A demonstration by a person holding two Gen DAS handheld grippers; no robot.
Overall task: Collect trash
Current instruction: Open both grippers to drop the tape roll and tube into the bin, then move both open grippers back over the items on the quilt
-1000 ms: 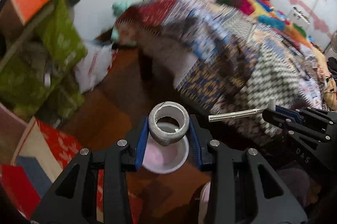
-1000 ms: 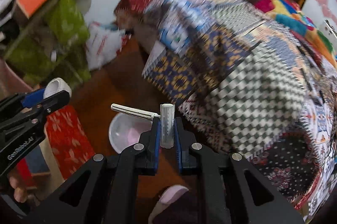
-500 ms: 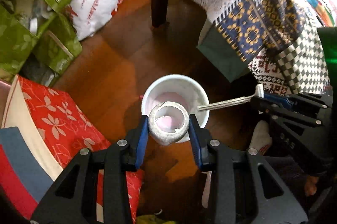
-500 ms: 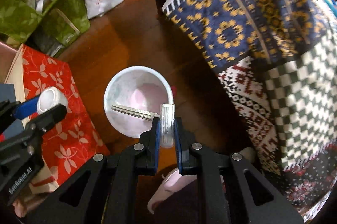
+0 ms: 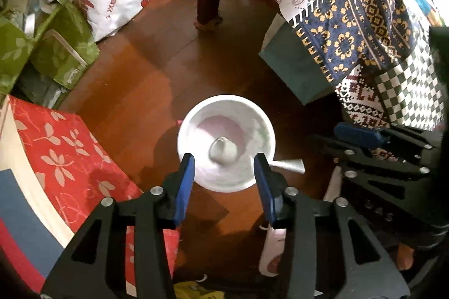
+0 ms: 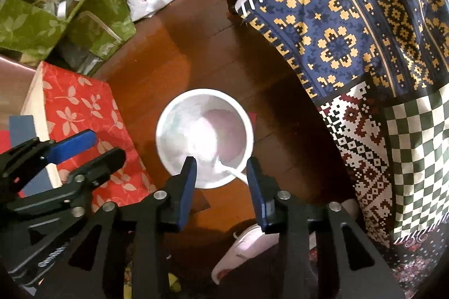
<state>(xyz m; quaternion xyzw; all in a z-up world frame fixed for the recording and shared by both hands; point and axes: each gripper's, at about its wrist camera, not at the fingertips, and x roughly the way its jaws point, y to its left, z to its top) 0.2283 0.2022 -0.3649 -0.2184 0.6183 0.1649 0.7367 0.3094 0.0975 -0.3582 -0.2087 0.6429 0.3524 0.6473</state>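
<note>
Two grippers are held pointing steeply down over a round white plastic bin [image 5: 226, 143] that stands on the dark wooden floor [image 5: 157, 68], evidently so that whatever is released falls straight inside. The left gripper [image 5: 224, 167] has just been opening: its blue-padded fingers [image 5: 185, 181] stand apart with nothing between them, and the pale grey ring-shaped roll [image 5: 223, 150] is seen below them inside the bin, blurred, apparently dropping or just landed. The right gripper [image 6: 220, 172] has likewise just been opening, and its fingers [image 6: 256, 186] are parted and empty. The slim silvery disposable razor [image 5: 287, 164] is seen at the bin's near rim, its head outside the rim in the left wrist view and its handle reaching inward; whether it is touching the rim cannot be told. In the right wrist view it shows as a pale streak [image 6: 234, 171] between the fingers. Both pieces of trash are judged to be released, with the razor possibly at risk of catching on the rim. A patterned bedspread [image 6: 350, 40] hangs beside the bin.
</note>
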